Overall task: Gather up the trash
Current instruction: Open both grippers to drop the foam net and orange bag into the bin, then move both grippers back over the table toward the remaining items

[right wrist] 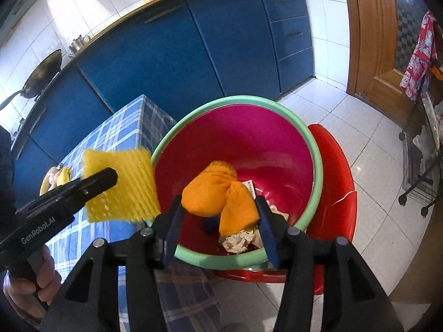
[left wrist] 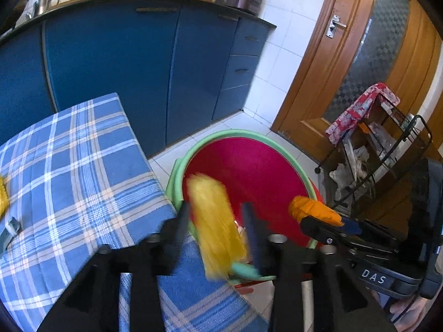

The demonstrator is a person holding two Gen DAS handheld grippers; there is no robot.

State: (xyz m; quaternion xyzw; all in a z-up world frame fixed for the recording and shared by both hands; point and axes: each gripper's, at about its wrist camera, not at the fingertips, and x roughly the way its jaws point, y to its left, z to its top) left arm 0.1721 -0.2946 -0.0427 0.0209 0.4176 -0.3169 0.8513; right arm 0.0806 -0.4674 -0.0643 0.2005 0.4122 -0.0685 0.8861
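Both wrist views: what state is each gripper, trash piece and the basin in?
left gripper: shut on yellow foam net.
yellow foam net: held beside the basin rim.
right gripper: shut on orange foam net.
orange foam net: held over the basin.
basin: holds crumpled paper.

Red basin (right wrist: pixel 279 149) opens clear above; table edge (right wrist: pixel 130 127) crowds its left rim.

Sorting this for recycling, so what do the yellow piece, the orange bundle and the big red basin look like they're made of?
Yellow piece: likely foam netting, matte, with a ribbed, dimpled mesh surface. Orange bundle: looks like soft fabric or fine foam net, matte, creased and bunched; hard to tell which. Red basin: apparently hard plastic, glossy with highlights, and a smooth green rim.
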